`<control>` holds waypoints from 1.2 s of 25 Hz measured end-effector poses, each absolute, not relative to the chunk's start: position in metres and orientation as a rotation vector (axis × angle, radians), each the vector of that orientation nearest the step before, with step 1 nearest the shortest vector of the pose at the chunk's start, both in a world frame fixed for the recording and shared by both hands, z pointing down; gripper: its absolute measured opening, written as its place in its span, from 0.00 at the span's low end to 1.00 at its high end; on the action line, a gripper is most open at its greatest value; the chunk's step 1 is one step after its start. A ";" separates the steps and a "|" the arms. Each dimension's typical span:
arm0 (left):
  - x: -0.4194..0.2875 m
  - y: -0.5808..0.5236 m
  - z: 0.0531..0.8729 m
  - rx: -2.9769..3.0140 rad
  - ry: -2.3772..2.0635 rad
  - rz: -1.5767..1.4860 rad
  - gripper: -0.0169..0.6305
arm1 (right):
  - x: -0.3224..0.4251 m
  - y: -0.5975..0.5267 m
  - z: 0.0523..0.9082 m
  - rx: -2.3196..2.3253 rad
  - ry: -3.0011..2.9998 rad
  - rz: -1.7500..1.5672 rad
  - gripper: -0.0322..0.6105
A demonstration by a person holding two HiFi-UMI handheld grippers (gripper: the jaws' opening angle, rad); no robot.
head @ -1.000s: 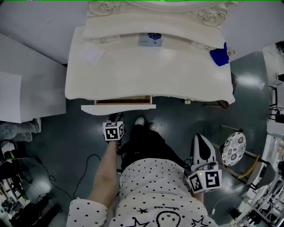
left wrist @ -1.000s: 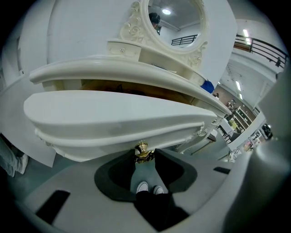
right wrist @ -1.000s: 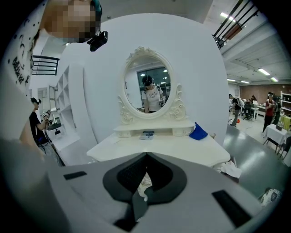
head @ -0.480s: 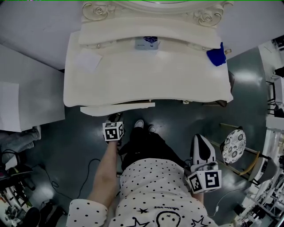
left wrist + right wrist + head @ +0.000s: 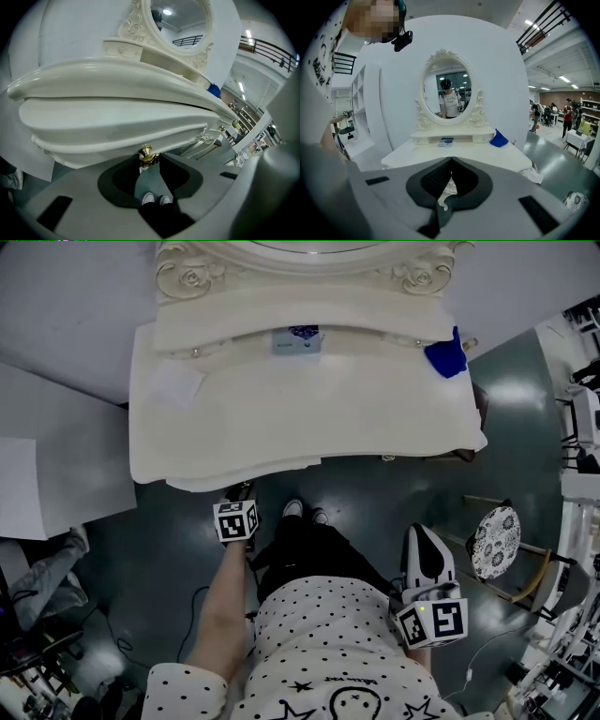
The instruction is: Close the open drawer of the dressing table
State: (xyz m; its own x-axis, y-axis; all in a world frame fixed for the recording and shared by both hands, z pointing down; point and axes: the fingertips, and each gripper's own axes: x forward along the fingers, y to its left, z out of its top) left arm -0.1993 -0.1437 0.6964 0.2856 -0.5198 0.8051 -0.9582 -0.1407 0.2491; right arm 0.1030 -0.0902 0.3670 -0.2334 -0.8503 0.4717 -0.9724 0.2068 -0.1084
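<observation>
The cream dressing table (image 5: 309, 418) fills the top of the head view. Its drawer (image 5: 242, 478) is pushed almost fully in, and only the pale front lip shows under the table top. In the left gripper view the curved drawer front (image 5: 117, 136) is close ahead, with a brass knob (image 5: 147, 156) at its lower edge. My left gripper (image 5: 241, 493) points at the drawer front, and its jaws (image 5: 147, 161) are closed on that knob. My right gripper (image 5: 420, 535) hangs back beside the person's body, far from the table. Its tips (image 5: 451, 161) meet, with nothing held.
On the table top lie a blue cloth (image 5: 442, 357), a small box (image 5: 296, 339) and a white sheet (image 5: 178, 385). An oval mirror (image 5: 447, 93) stands at the back. A patterned stool (image 5: 494, 542) is at the right, white panels (image 5: 47, 456) at the left, a cable (image 5: 187, 606) on the floor.
The drawer has slid in under the table top; its wooden inside no longer shows. My left gripper moved toward the table with it. The right gripper stayed put.
</observation>
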 end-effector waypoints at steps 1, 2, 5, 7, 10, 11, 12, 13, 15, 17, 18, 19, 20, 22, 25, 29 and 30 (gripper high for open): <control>-0.199 -0.146 0.696 1.783 -1.340 0.717 0.25 | 0.104 -0.090 0.367 1.718 -2.174 0.557 0.06; -0.199 -0.147 0.696 1.785 -1.340 0.718 0.25 | 0.104 -0.091 0.366 1.722 -2.171 0.557 0.06; -0.201 -0.151 0.696 1.784 -1.341 0.722 0.25 | 0.104 -0.092 0.367 1.723 -2.165 0.558 0.06; -0.202 -0.151 0.697 1.782 -1.344 0.722 0.25 | 0.104 -0.093 0.367 1.717 -2.165 0.559 0.06; -0.202 -0.156 0.697 1.794 -1.341 0.719 0.25 | 0.104 -0.094 0.368 1.724 -2.159 0.551 0.06; -0.201 -0.159 0.697 1.798 -1.339 0.720 0.25 | 0.104 -0.094 0.367 1.728 -2.156 0.548 0.06; -0.201 -0.160 0.698 1.800 -1.337 0.721 0.25 | 0.103 -0.095 0.367 1.730 -2.154 0.546 0.06; -0.202 -0.161 0.698 1.801 -1.336 0.723 0.25 | 0.103 -0.096 0.367 1.730 -2.152 0.545 0.06; -0.203 -0.164 0.698 1.804 -1.334 0.727 0.25 | 0.101 -0.098 0.367 1.730 -2.149 0.541 0.06; -0.203 -0.166 0.698 1.810 -1.330 0.729 0.25 | 0.101 -0.099 0.366 1.735 -2.143 0.539 0.06; -0.203 -0.168 0.697 1.812 -1.329 0.728 0.25 | 0.101 -0.099 0.366 1.739 -2.139 0.538 0.06; -0.203 -0.169 0.697 1.811 -1.329 0.727 0.25 | 0.101 -0.100 0.365 1.742 -2.137 0.539 0.06; -0.205 -0.169 0.697 1.808 -1.331 0.726 0.25 | 0.100 -0.101 0.365 1.744 -2.136 0.540 0.06; -0.209 -0.170 0.696 1.799 -1.341 0.730 0.25 | 0.099 -0.103 0.363 1.747 -2.136 0.543 0.06; -0.212 -0.174 0.696 1.793 -1.351 0.734 0.25 | 0.103 -0.104 0.361 1.771 -2.124 0.545 0.06; -0.209 -0.177 0.696 1.803 -1.341 0.725 0.25 | 0.108 -0.105 0.356 1.806 -2.111 0.528 0.06; -0.209 -0.178 0.696 1.805 -1.341 0.723 0.25 | 0.108 -0.106 0.354 1.810 -2.111 0.522 0.06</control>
State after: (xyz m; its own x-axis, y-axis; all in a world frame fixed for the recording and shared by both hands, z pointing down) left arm -0.2088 -0.1780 0.6956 0.2877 -0.5270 0.7997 -0.9577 -0.1594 0.2396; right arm 0.1077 -0.1056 0.3538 -0.1529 -0.8748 0.4598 -0.9882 0.1349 -0.0721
